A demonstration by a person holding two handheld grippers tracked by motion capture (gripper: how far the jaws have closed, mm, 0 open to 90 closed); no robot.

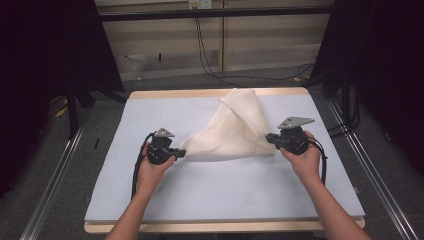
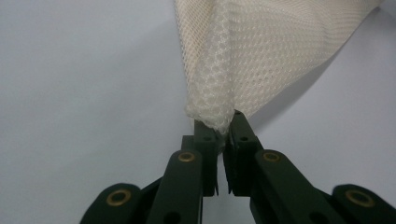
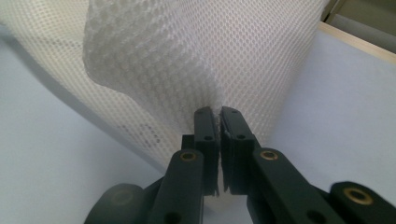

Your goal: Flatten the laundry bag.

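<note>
- High view: my left gripper (image 1: 181, 153) and right gripper (image 1: 269, 137) each pinch a near corner of the mesh cloth (image 1: 235, 127), which trails toward twelve o'clock on the table (image 1: 210, 195).
- Left gripper view: jaws clamp bunched cloth (image 2: 212, 100); it looks soft, light.
- Right gripper view: jaws nip the cloth's edge (image 3: 215, 105); limp, best held at corners.

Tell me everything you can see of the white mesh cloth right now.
The white mesh cloth is a cream-white open-weave net fabric, loosely folded into a rough triangle on the pale blue table mat. Its peak points toward the far edge of the mat, and its broad near edge stretches between both hands. The left gripper has its jaws shut on one bunched corner; the right gripper pinches the opposite corner. Both held corners look slightly lifted, while the rest lies rumpled on the mat.
</note>
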